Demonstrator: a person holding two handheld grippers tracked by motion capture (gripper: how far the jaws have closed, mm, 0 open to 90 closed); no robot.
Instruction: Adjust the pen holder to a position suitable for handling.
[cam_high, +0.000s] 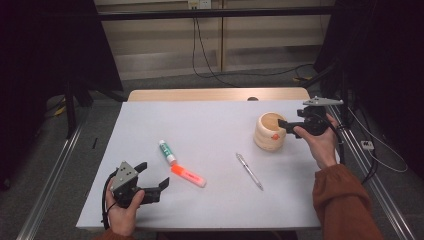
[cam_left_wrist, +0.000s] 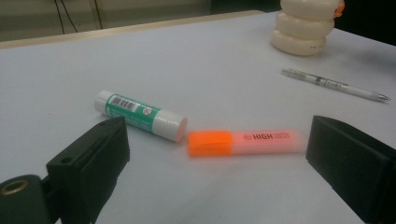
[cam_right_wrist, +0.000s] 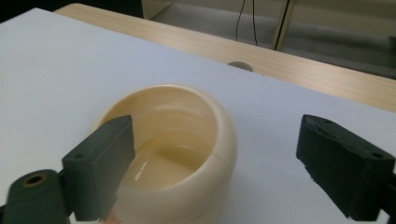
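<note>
Approach step. My left tool (cam_left_wrist: 205, 186) is spread open, highlighter (cam_left_wrist: 247, 142) lying on the worktop (cam_high: 210, 125) just ahead between its jaws, glue stick (cam_left_wrist: 140, 114) beside. Right tool (cam_right_wrist: 215, 186) gapes empty over the cup (cam_right_wrist: 187, 140). Next, I judge: ease forward, close on the highlighter.

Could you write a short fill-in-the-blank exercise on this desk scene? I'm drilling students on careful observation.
1. The cap of the highlighter is ____ in colour.
2. The left claw is open and holds ____.
3. One jaw of the right claw sits over the hollow of the ____ pen cup.
4. The glue stick lies on the table to the ____ of the pen in the high view.

Missing words: orange; nothing; wooden; left
</note>
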